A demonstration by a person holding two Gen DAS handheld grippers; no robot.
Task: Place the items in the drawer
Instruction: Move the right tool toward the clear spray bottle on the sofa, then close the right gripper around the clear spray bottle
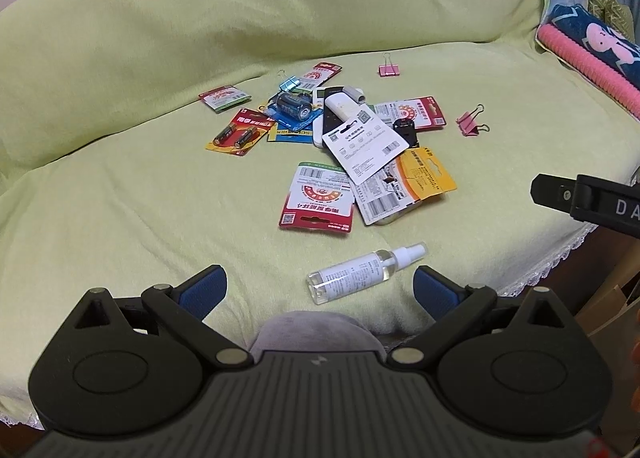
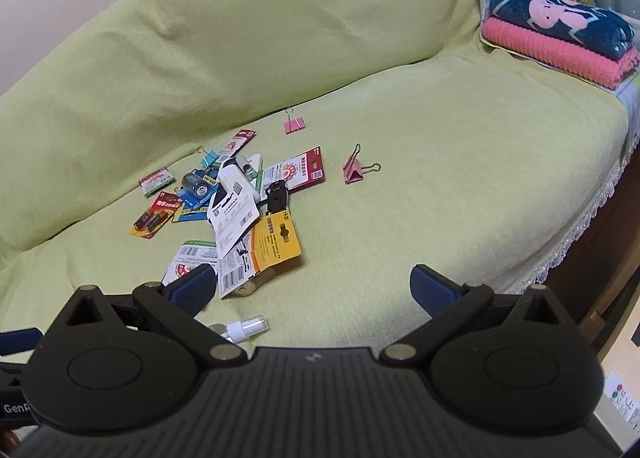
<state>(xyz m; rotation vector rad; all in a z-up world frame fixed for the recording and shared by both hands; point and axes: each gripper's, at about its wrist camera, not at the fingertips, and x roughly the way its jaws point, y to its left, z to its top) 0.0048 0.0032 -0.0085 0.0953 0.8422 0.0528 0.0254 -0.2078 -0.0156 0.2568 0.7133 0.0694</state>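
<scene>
On the yellow-green sofa cover [image 1: 120,197] lies a loose pile of carded packs, w/ a red-yellow battery pack [image 1: 239,131] at its left edge, a white card [image 1: 366,145] on top and a clear spray bottle [image 1: 360,272] lying flat just in front. Two pink binder clips (one [image 1: 389,66] behind the pile, one [image 1: 473,122] to its right) sit apart from it. Left gripper [image 1: 320,288] and right gripper [image 2: 312,288] both hover above the cover w/ jaws spread wide, nothing between them; no drawer in either view.
</scene>
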